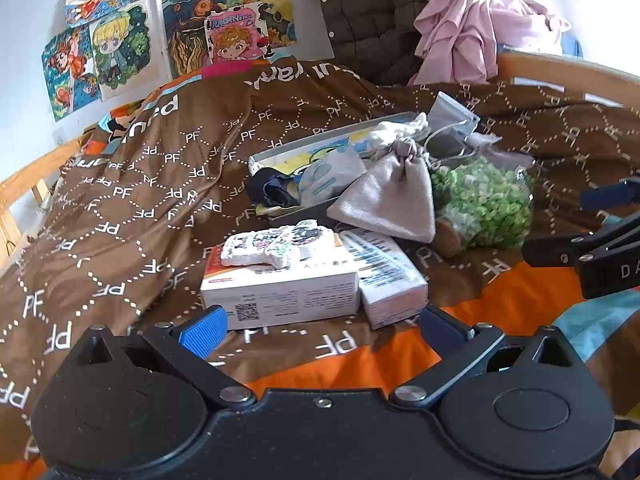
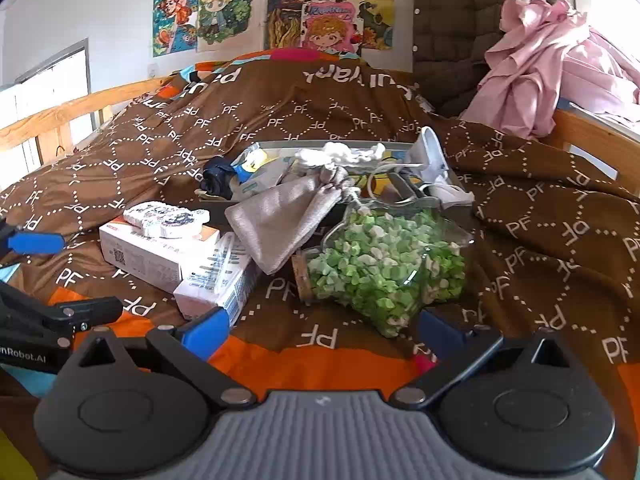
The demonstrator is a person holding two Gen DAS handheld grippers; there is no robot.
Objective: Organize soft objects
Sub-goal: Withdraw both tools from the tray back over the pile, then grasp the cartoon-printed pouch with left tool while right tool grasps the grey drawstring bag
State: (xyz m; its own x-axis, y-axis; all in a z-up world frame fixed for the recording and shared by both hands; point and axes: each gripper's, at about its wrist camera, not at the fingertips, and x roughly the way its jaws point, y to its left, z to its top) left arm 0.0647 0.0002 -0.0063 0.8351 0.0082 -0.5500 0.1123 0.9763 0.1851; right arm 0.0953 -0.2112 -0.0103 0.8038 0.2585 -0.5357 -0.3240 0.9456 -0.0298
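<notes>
A grey drawstring pouch (image 1: 392, 196) (image 2: 288, 216) lies against the front of a shallow box tray (image 1: 316, 144) (image 2: 276, 146) that holds a white cloth bundle (image 1: 396, 128) (image 2: 340, 156), a dark blue cloth (image 1: 268, 192) (image 2: 218, 178) and a face mask (image 1: 456, 116) (image 2: 434, 156). A clear container of green and white bits (image 1: 484, 204) (image 2: 384, 268) lies on its side beside the pouch. My left gripper (image 1: 322, 328) is open, just short of two white cartons (image 1: 280, 284) (image 2: 160, 252). My right gripper (image 2: 324, 330) is open in front of the green container.
A white patterned foam piece (image 1: 276, 244) (image 2: 168, 218) lies on the larger carton. Everything rests on a brown and orange quilt (image 1: 140, 200) (image 2: 540, 240) on a wooden-railed bed (image 1: 24, 184) (image 2: 72, 108). Pink cloth (image 1: 472, 24) (image 2: 552, 68) and a dark quilted jacket (image 1: 368, 16) hang behind.
</notes>
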